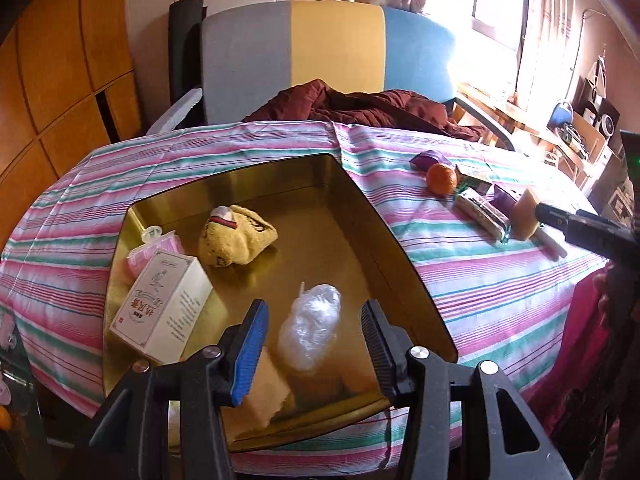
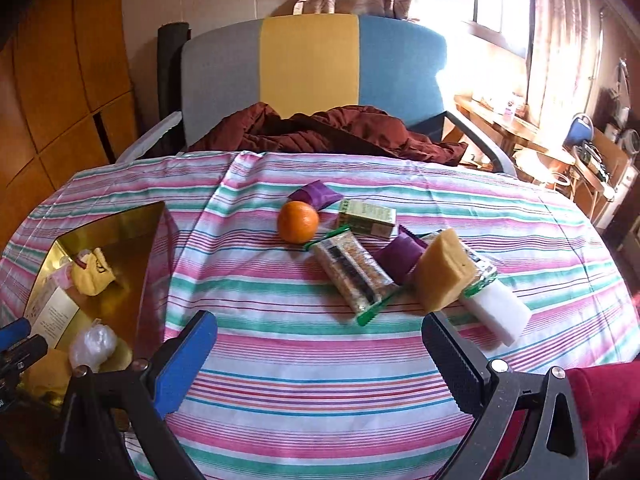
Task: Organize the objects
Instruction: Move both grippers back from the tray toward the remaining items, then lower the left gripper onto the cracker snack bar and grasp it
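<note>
An open gold tin (image 1: 360, 216) on the striped tablecloth holds a white carton (image 1: 164, 312), a pink packet (image 1: 154, 250), a yellow cloth (image 1: 236, 240), a crumpled clear bag (image 1: 312, 328) and a tan sponge (image 1: 264, 392). My left gripper (image 1: 315, 306) hovers open above the clear bag, its pads touching nothing. To the right lie an orange (image 2: 298, 222), two purple packets (image 2: 316, 192), a green box (image 2: 368, 216), a wrapped snack bar (image 2: 352, 276), a tan sponge block (image 2: 442, 276) and a white foam block (image 2: 496, 312). My right gripper (image 2: 320, 320) stands wide open just short of them, empty.
A grey, yellow and blue chair (image 2: 312, 64) with a maroon jacket (image 2: 340, 128) on its seat stands behind the table. Wooden cabinets (image 1: 60, 60) fill the left. A cluttered desk (image 2: 592, 160) stands under the window at right. A red sleeve (image 2: 600, 400) is beside my right gripper.
</note>
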